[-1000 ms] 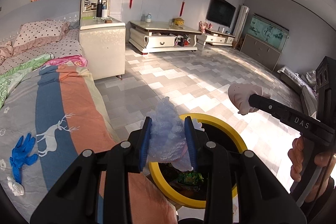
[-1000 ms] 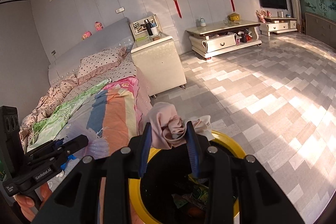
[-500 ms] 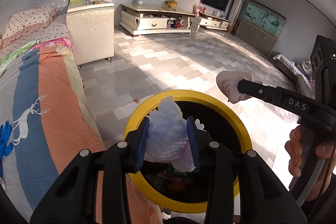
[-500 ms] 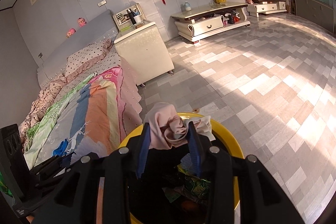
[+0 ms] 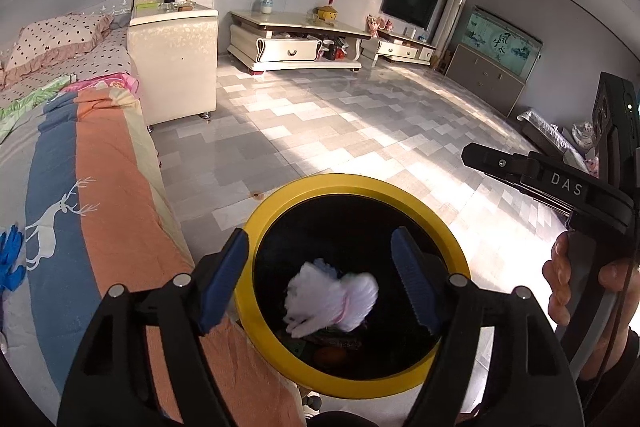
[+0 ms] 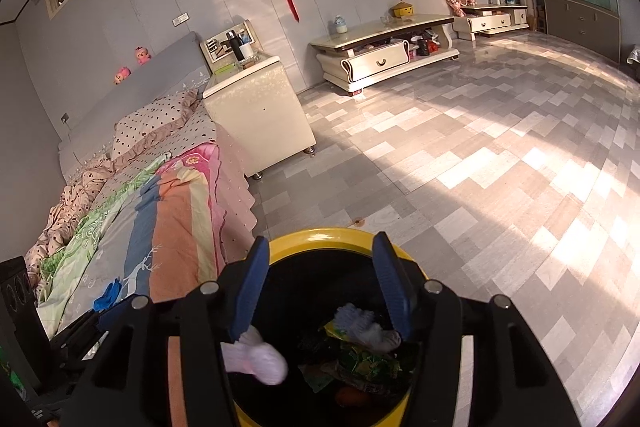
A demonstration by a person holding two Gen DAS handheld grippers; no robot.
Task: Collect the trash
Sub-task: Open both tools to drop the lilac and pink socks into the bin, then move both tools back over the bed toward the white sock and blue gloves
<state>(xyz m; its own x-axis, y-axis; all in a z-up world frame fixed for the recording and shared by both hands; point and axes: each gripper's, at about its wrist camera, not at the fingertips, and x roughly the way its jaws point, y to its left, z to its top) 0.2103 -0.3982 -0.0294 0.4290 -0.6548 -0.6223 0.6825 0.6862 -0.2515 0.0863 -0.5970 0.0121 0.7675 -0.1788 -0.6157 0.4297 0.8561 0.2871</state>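
Ok so from where I'm sitting: bed (image 5: 60, 163) fills 9 o'clock in the left wrist view, with one blue glove (image 5: 10, 261) lying on the blanket at the far left edge. One cream nightstand (image 5: 174, 61) sits at about 11, right against the bed, and two low TV cabinets run along the wall from 12 to 1. Nothing sits between my fingers and the bin.

My left gripper (image 5: 320, 279) is spread wide and holding nothing. It hangs right over the yellow-rimmed trash bin (image 5: 348, 183), which stands on the tile just beside the bed edge. One white crumpled wad (image 5: 332, 297) shows inside the bin mouth, blurred, long axis roughly 8 to 2 o'clock; I can't tell if it's resting or mid-air. Snack wrappers lie under it.

At 3 o'clock there's my right hand (image 5: 576, 283) on the other tool.

Right wrist view: right gripper (image 6: 320, 283) is also wide apart, empty, over the same bin. One pinkish-white wad (image 6: 256, 357) at 7 o'clock, one bluish-white wad (image 6: 366, 327) near 5, both down in the bin, over green wrappers (image 6: 368, 363).
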